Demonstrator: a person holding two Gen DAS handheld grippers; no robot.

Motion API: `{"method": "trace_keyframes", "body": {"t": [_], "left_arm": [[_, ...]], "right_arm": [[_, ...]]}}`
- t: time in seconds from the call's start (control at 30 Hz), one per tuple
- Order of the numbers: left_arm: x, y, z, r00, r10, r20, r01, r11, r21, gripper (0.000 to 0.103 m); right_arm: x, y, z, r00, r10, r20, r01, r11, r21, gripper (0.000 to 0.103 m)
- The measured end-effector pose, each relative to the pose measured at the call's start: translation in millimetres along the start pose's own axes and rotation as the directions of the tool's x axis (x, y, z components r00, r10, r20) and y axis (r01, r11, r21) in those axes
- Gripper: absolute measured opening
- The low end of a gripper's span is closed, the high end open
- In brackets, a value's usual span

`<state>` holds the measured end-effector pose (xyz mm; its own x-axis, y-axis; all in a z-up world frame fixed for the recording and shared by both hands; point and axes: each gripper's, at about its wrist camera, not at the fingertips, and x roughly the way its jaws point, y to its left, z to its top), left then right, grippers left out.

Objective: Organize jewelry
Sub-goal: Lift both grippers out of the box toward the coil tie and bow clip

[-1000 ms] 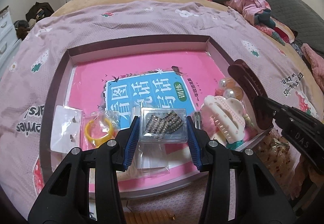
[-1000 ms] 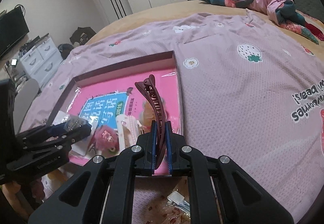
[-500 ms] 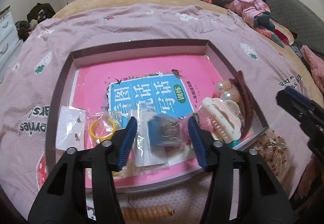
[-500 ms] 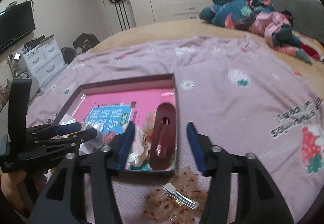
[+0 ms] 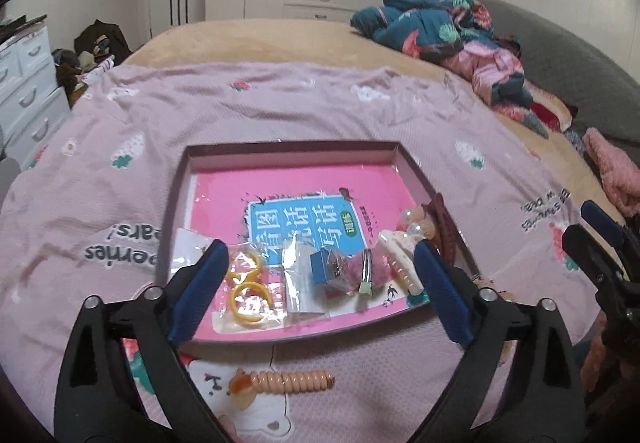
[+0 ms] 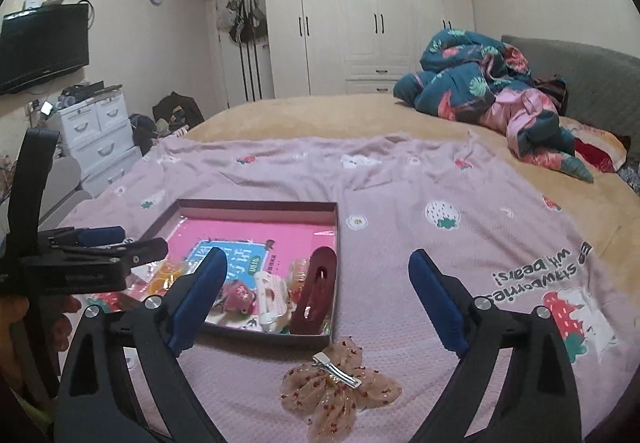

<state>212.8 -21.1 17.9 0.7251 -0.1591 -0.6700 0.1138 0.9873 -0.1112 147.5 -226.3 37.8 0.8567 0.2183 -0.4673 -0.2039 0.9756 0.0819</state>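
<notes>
On the pink bedspread (image 6: 440,203) the shallow box (image 6: 335,227) sits at about nine o'clock of the right wrist view's centre, already holding most of the pieces. Both grippers hang empty above it: the left gripper (image 5: 320,283) has its jaws spread wide over the box's near edge, and the right gripper (image 6: 316,297) is likewise wide apart, gripping nothing. Judging by that, the work is between placements, with a fresh pick-up due.

Inside, against the right wall, lies the dark red hair clip (image 6: 314,293), long axis running twelve to six along that wall. Beside it at nine o'clock rests the cream claw clip (image 6: 272,297).

Two pieces lie outside. The sheer bow clip (image 6: 340,387) sits at six o'clock from the box corner, its metal bar slanting from ten to four; the next move likely calls for the right jaws to drop and close across that bar. The coiled hair tie (image 5: 288,383) stretches nine to three below the box's front.
</notes>
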Motion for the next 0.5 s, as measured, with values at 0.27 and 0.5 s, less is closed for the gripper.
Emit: {"method": "trace_keyframes", "body": {"t": [0.27,0.5], "left_arm": [[-38,5,-6,0.998,0.029,0.063,-0.028,1.0,-0.007,0.093],[-45,12,-27,0.998,0.056,0.033,-0.055,0.998,-0.012,0.093]], "right_arm": [[-28,7,0,0.999,0.021,0.035,-0.019,0.999,-0.033,0.094],[-31,7,-13,0.999,0.034,-0.011,-0.035,0.998,-0.046,0.094]]}}
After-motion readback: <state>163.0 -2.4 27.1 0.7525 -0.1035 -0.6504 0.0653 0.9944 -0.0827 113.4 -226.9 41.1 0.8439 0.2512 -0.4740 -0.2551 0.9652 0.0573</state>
